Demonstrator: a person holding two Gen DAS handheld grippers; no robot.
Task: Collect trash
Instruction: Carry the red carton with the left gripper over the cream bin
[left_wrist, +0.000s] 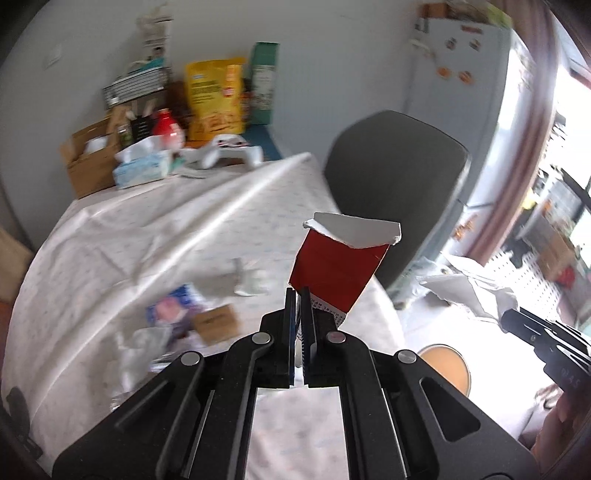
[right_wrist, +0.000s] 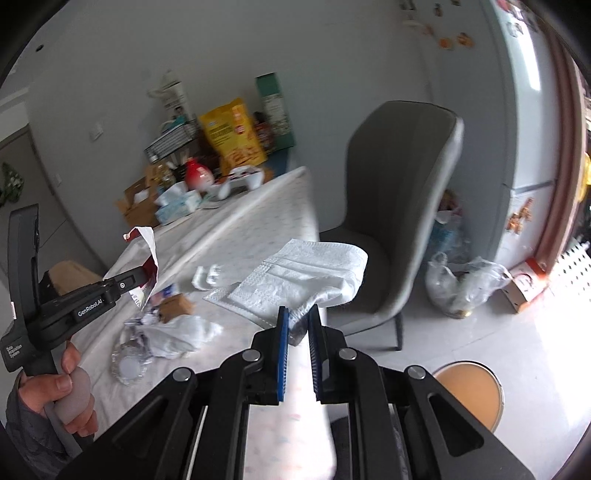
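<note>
My left gripper (left_wrist: 299, 295): fingers clamped on torn red wrapper (left_wrist: 338, 273). My right gripper (right_wrist: 298, 314): clamped on white napkin (right_wrist: 306, 273), above the table's (right_wrist: 240, 236) near edge.

chair (right_wrist: 399, 192) beside table (right_wrist: 258, 221), stool (right_wrist: 476, 391) nearer

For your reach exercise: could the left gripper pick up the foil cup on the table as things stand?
Probably not yet. The left gripper is shut on a red wrapper, so its jaws are taken. Nothing lies over the foil cup.
</note>
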